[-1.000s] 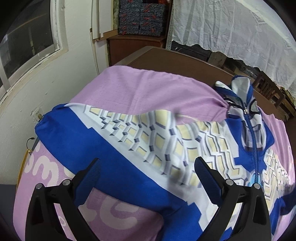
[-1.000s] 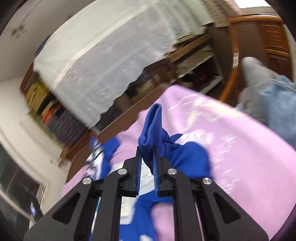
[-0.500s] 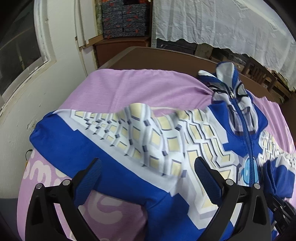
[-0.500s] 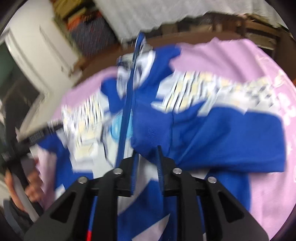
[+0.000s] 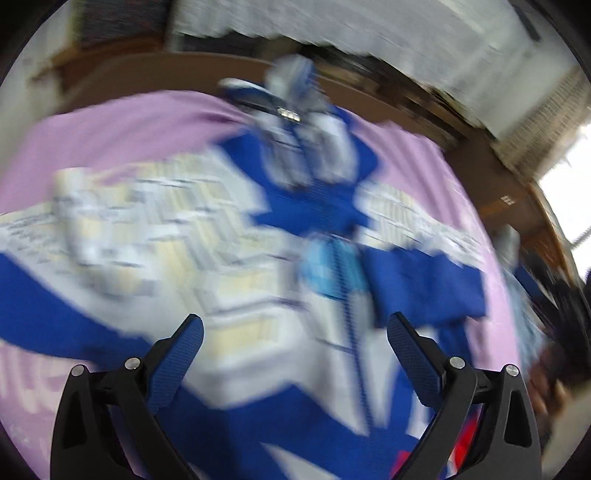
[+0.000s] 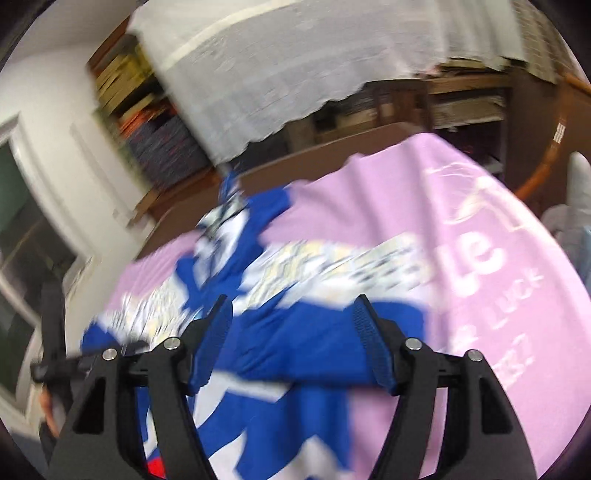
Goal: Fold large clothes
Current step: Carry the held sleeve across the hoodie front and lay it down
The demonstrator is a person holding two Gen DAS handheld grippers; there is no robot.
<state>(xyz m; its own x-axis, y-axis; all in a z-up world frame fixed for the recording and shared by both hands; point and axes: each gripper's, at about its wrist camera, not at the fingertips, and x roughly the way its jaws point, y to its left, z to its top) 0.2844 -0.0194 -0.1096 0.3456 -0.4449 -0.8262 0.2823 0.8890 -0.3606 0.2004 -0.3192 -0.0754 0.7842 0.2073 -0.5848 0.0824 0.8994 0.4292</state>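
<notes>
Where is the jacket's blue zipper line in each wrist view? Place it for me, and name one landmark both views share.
Left wrist view: the zipper runs down right of centre, from the collar toward the picture's bottom.
Right wrist view: only its blurred upper part shows, near the collar, left of centre.
Shared landmark: the white lace curtain across the top of both.

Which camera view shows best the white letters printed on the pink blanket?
The right wrist view: the white letters lie on the pink blanket beside the jacket, partly readable. In the left wrist view only a blurred trace appears.
</notes>
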